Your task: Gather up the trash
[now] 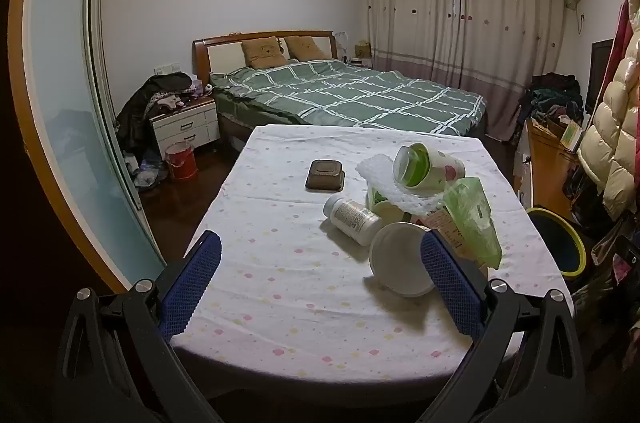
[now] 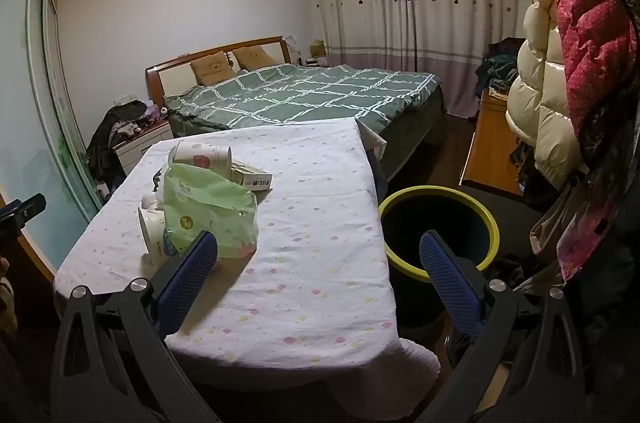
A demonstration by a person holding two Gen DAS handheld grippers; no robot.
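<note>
**Trash heap on the table, bin beside it**

Left gripper and right gripper: both spread wide, holding nothing. Trash on the table: white bottle, bowl, green bag, cup. Yellow-rimmed bin stands just beside the table's right edge

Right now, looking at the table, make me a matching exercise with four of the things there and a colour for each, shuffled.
Things:
1. pill bottle
2. plastic bag
3. small tray
4. bin rim

Colours:
A. dark brown
B. yellow
C. white
D. pale green

Pairs: 1-C, 2-D, 3-A, 4-B
</note>
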